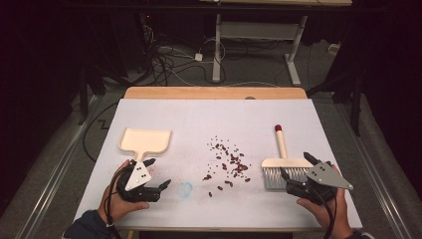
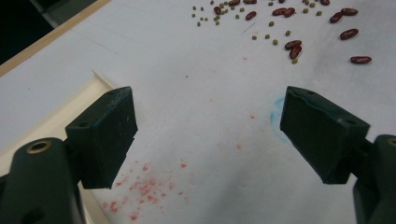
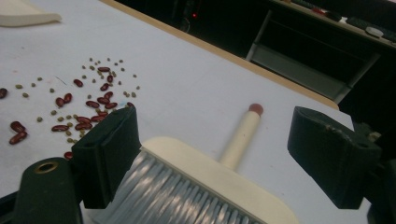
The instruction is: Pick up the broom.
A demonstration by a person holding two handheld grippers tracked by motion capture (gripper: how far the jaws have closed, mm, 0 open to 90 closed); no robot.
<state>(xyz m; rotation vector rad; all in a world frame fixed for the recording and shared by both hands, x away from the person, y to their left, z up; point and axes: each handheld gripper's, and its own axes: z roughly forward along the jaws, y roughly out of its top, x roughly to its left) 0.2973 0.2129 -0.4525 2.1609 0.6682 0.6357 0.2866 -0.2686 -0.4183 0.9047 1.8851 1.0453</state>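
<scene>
A cream dustpan (image 1: pixel 145 140) lies on the left of the white table, its handle toward me. My left gripper (image 1: pixel 157 173) (image 2: pixel 208 135) rests just in front of it, jaws wide open with bare table between them; the dustpan's edge (image 2: pixel 44 122) shows behind its left jaw. Red beans and small green beans (image 1: pixel 228 163) (image 2: pixel 289 28) (image 3: pixel 79 107) are scattered mid-table. A cream hand brush (image 1: pixel 282 159) with a red-tipped handle (image 3: pixel 243 135) and grey bristles lies on the right. My right gripper (image 1: pixel 297 166) (image 3: pixel 212 158) hovers open over the brush head, not touching it.
The white table surface (image 1: pixel 209 119) has a wooden far edge (image 1: pixel 214 92). Pink specks (image 2: pixel 144 186) and a blue smudge (image 1: pixel 185 189) mark the surface near my left gripper. Beyond the table, cables and a desk frame (image 1: pixel 259 45) stand on the dark floor.
</scene>
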